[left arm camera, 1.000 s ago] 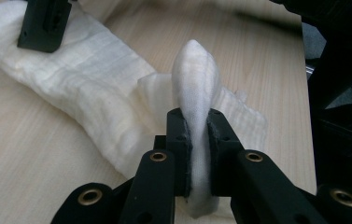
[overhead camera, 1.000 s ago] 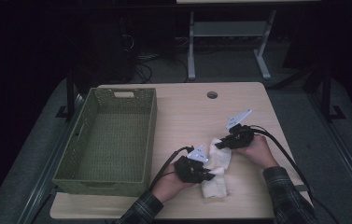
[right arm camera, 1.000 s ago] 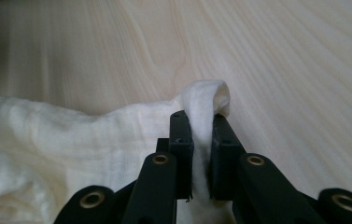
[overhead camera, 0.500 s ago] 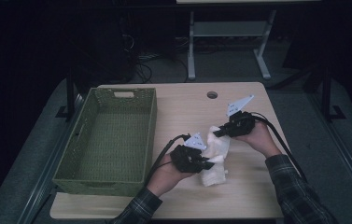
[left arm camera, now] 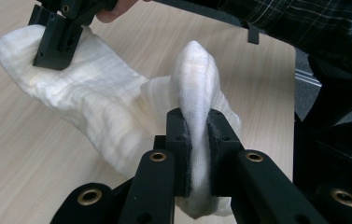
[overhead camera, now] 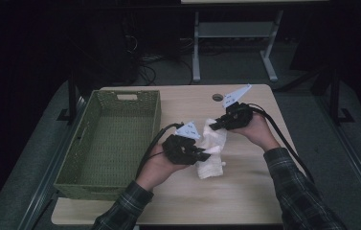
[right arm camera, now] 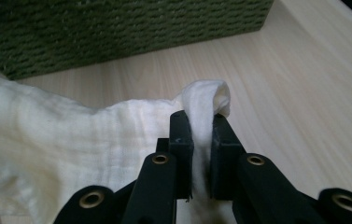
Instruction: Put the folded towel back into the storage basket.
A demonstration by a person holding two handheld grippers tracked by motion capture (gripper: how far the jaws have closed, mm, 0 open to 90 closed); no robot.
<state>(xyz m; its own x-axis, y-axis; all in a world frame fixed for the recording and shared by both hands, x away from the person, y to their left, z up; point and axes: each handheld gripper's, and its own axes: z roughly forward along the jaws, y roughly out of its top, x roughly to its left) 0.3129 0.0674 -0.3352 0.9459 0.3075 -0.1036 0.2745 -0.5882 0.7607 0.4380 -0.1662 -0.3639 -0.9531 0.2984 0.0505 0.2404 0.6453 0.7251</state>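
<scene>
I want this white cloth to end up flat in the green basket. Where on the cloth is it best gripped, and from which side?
Probably at two separated edges, as now: the left gripper pinches a raised fold of the white cloth, the right gripper another edge fold. Each comes in from the cloth's outer side, because the limp fabric sags between the grips and bunched edge folds give the jaws something to clamp.

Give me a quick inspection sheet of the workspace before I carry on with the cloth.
Surface: light wooden table, round cable hole near the far edge.
Job's things: white cloth, a fold pinched at each end, its lower part on the table; empty green woven basket at the left.
Clutter: nothing seen.
Grippers: left gripper shut on the cloth; right gripper shut on the cloth.
Cables: a black cable trails from the left gripper, another from the right.
Surroundings: dark room, grey desk frame behind, floor cables.
</scene>
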